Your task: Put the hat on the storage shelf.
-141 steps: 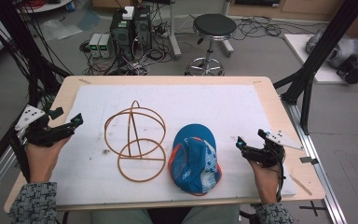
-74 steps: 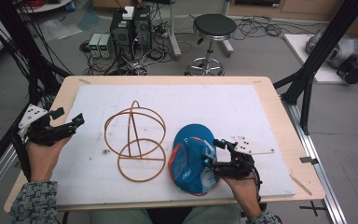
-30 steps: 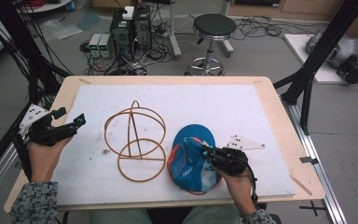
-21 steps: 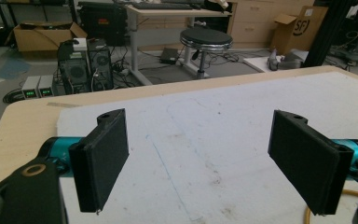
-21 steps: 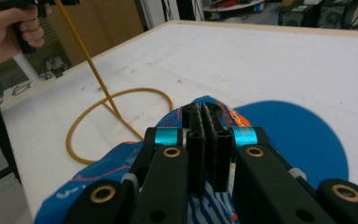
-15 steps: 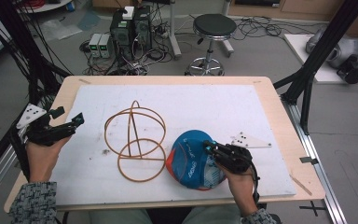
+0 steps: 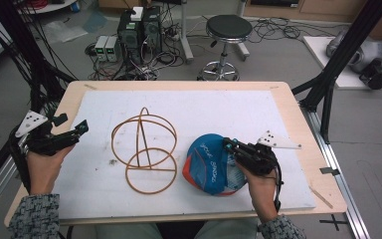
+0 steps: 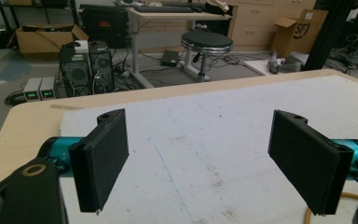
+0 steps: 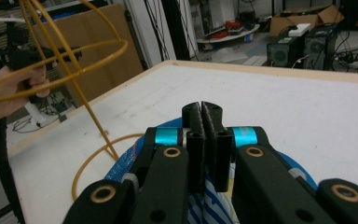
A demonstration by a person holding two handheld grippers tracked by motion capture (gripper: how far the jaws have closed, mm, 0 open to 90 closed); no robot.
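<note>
Right tool (image 7: 227, 144) clamped tight on blue cap (image 7: 209, 164) near worktop's front edge; left tool (image 7: 82, 126) wide open, empty. Next: carry to wire stand (image 7: 144, 149).

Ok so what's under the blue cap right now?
The blue cap lies on the white mat, with the right gripper shut on its fabric. Beside it stands the wire frame. Whatever lies beneath the cap is covered.

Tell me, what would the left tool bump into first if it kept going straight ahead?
Probably the wire frame. The left tool points across the white mat toward it, jaws open, with bare mat between. Its height is unclear, so it might pass alongside.
</note>
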